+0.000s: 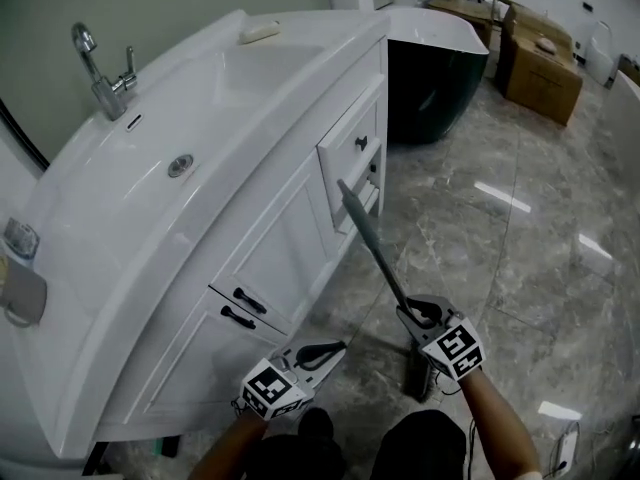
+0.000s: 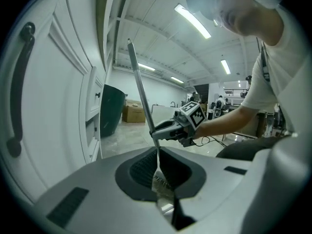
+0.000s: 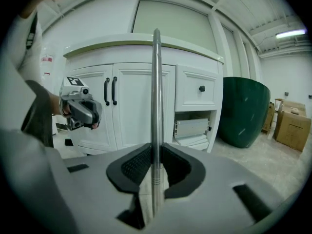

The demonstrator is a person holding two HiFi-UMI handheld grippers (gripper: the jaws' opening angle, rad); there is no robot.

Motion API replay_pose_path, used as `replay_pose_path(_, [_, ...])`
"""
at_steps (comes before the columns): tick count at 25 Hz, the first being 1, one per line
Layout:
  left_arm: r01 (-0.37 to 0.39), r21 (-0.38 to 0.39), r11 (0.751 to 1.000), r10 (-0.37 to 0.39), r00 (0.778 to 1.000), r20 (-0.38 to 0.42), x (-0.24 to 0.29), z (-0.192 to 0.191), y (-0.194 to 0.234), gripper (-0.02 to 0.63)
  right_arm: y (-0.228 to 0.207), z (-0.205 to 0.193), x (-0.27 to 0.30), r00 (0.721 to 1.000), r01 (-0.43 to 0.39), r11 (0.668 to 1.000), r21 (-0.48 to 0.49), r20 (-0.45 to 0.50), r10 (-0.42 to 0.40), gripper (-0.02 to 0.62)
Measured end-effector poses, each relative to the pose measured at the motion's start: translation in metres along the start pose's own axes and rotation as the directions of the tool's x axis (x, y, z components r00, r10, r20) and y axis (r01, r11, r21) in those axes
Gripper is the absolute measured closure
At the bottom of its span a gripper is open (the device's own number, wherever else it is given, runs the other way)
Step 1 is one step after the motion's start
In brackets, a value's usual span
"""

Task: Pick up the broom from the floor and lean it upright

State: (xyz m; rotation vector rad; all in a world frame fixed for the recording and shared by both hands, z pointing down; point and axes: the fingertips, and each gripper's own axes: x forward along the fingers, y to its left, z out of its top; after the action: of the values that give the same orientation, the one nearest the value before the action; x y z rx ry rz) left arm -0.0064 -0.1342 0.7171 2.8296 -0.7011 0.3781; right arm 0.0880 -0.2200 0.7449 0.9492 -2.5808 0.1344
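Note:
The broom's thin metal handle (image 1: 375,243) slants up and to the left toward the cabinet drawers, with its tip near them. My right gripper (image 1: 418,315) is shut on the handle low down, and the broom's dark head (image 1: 418,373) hangs just below it, above the floor. In the right gripper view the handle (image 3: 156,106) stands straight up between the pads of my right gripper (image 3: 156,147). My left gripper (image 1: 335,350) is to the left of the broom head, apart from it, shut and holding nothing. The left gripper view looks past my left gripper (image 2: 157,152) to the handle (image 2: 141,91).
A white vanity cabinet (image 1: 270,258) with a sink and faucet (image 1: 105,83) fills the left; its lower drawer (image 3: 192,128) stands partly open. A dark green tub (image 1: 435,88) and cardboard boxes (image 1: 540,68) are beyond. The marble floor (image 1: 520,248) spreads to the right.

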Motion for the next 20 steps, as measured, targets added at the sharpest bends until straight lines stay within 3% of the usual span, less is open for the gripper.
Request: replay_pose_path(20, [-0.133,-0.04,0.99,0.135,0.99,0.047,-0.043,0.022,0.047,0.591,0.011,0.047,0.114,0.996,-0.071,0.997,0.031,0.05,0.07,0.518])
